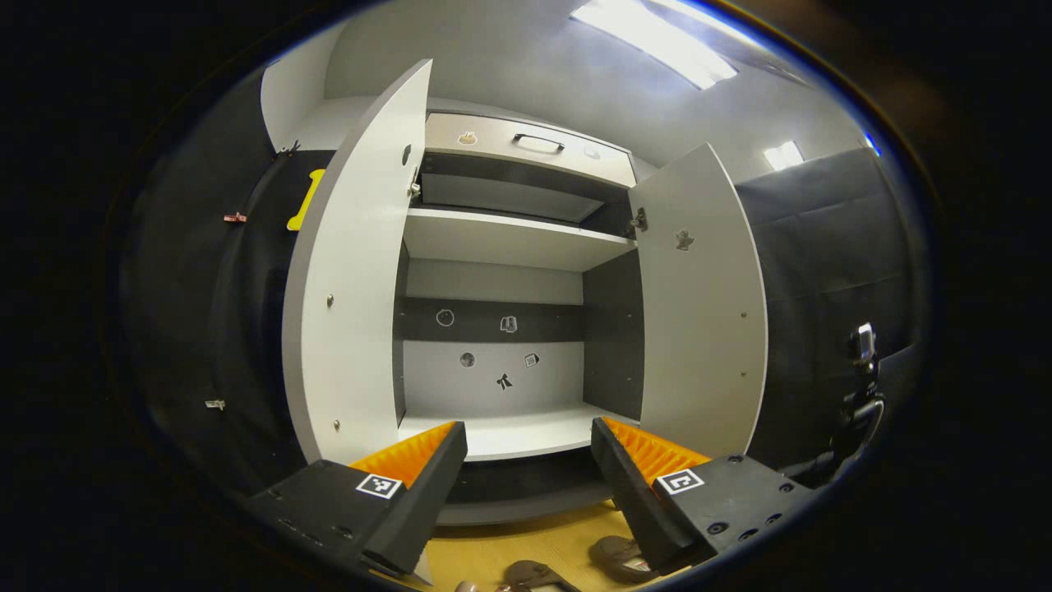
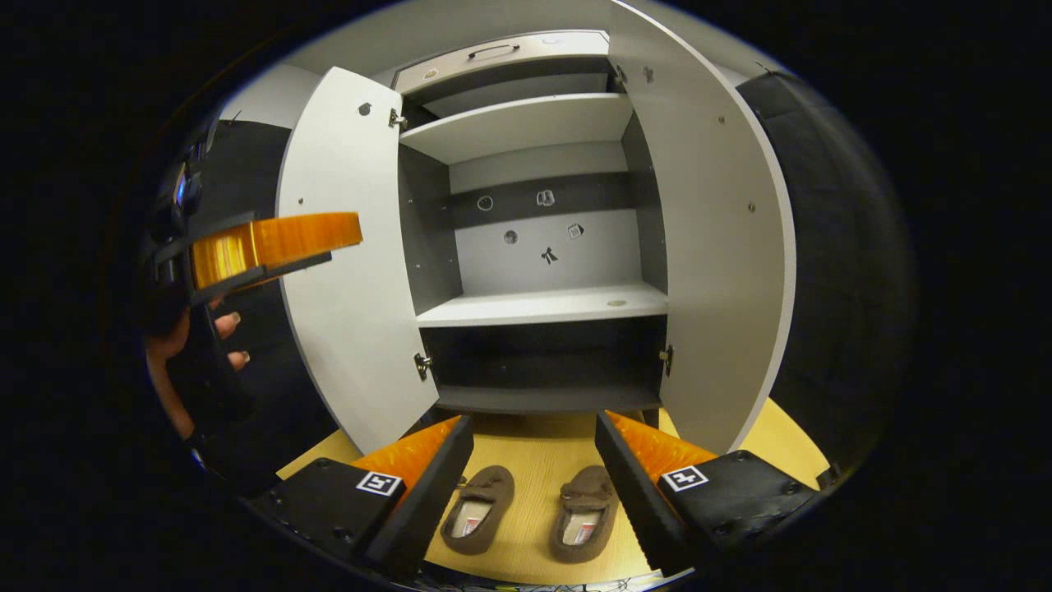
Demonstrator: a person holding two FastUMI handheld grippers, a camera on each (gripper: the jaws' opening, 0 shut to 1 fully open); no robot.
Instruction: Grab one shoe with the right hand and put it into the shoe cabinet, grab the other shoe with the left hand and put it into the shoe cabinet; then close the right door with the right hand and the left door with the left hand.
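Observation:
Two brown slippers lie side by side on the yellow floor in front of the open shoe cabinet (image 2: 542,308): the left shoe (image 2: 479,508) and the right shoe (image 2: 585,510). My right gripper (image 2: 534,421) hangs open above them, holding nothing. In the left gripper view my left gripper (image 1: 528,432) is open and empty, facing the cabinet's middle shelf (image 1: 509,436), with the shoes (image 1: 620,555) low at the edge. The left gripper (image 2: 329,234) is also seen at the left of the right gripper view, held by a hand (image 2: 189,345). Both doors stand open: left door (image 2: 345,271), right door (image 2: 707,230).
The cabinet has an upper shelf (image 1: 501,238), a dark bottom compartment (image 2: 546,399) and a drawer with a handle (image 1: 538,144) on top. A small camera on a stand (image 1: 863,353) is at the right by the black cloth wall.

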